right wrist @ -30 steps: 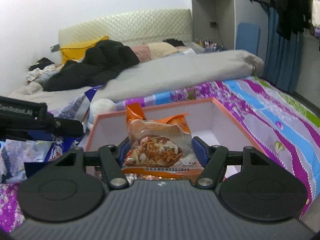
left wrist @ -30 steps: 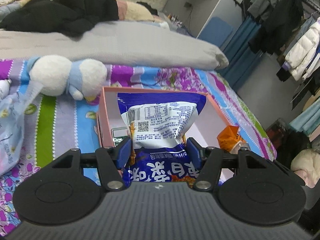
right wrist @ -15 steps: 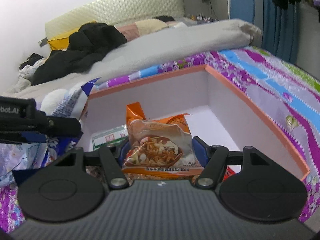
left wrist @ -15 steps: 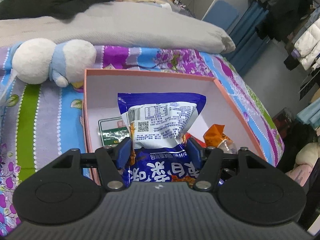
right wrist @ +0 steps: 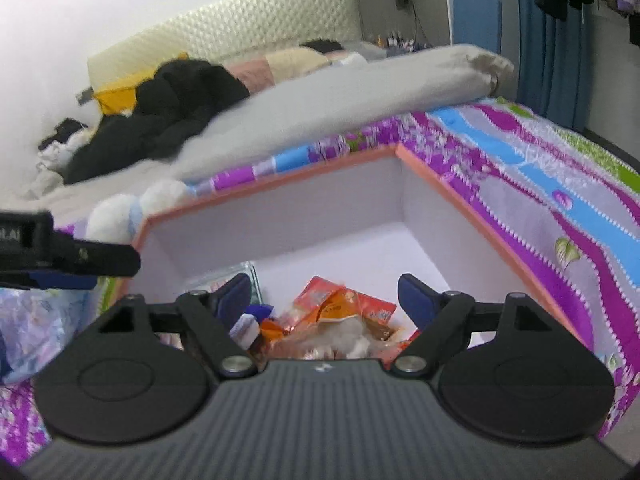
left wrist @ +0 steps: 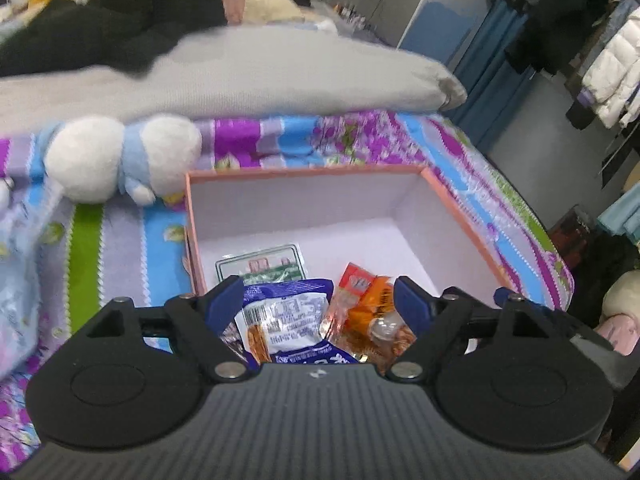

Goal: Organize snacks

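Note:
A pink-rimmed box (left wrist: 304,171) with white walls lies on the patterned bedspread. My left gripper (left wrist: 318,300) hangs over its near end with its jaws opening. Below them, free of the pads, lies the blue and white snack bag (left wrist: 288,320). An orange snack bag (left wrist: 364,304) is beside it, and a green and white packet (left wrist: 260,266) lies flat further in. In the right wrist view my right gripper (right wrist: 326,300) is also opening over the box (right wrist: 440,184). The orange snack bag (right wrist: 340,316) rests loose beneath it. The left gripper's finger (right wrist: 80,260) shows at the left.
A white and blue plush toy (left wrist: 120,156) lies just past the box's left corner. A grey blanket (left wrist: 240,76) and a black coat (left wrist: 100,28) fill the far bed. A plastic bag (left wrist: 16,280) sits at the left. The bed's edge and hanging clothes (left wrist: 612,68) are on the right.
Both grippers have widened and let go. The blue and white bag and the orange bag, held upright between the pads before, now lie in the box.

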Motion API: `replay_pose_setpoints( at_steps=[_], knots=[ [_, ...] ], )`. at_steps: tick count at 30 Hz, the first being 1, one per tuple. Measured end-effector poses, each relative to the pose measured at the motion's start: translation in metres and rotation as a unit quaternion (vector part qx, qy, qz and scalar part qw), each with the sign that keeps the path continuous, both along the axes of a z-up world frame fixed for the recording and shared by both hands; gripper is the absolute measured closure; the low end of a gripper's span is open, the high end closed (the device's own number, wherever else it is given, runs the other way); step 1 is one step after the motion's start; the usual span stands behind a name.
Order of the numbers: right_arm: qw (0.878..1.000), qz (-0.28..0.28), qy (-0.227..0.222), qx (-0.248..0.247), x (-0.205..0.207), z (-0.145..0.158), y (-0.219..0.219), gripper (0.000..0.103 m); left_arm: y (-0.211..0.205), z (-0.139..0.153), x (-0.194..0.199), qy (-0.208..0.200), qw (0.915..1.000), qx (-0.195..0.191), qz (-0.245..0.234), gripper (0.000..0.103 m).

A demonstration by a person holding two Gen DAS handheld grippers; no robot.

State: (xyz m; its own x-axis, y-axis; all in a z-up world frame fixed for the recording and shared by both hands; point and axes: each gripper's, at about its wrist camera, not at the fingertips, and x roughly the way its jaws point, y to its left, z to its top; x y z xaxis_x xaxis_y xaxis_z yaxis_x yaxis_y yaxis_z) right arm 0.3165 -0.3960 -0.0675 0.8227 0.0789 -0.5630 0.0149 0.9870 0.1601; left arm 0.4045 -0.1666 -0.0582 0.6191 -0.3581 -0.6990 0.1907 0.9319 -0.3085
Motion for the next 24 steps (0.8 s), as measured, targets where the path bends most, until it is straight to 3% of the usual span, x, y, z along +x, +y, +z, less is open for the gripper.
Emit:
replay_pose_setpoints(
  at_steps=[12,19,24],
  knots=[
    [0.994,0.006,-0.104,-0.021,-0.066,0.101,0.025,0.021,0.031,0.103,-0.083,-0.096,0.9950,-0.029,-0.008,0.018],
    [0.990,0.007,-0.140,-0.014,-0.107,0.136,0.040,0.021,0.048,0.144,-0.141,-0.139,0.9897,-0.030,-0.010,0.018],
    [0.989,0.012,-0.147,-0.003,-0.140,0.142,0.050,0.021,0.053,0.157,-0.186,-0.161,0.9867,-0.017,-0.011,0.018]
  ],
)
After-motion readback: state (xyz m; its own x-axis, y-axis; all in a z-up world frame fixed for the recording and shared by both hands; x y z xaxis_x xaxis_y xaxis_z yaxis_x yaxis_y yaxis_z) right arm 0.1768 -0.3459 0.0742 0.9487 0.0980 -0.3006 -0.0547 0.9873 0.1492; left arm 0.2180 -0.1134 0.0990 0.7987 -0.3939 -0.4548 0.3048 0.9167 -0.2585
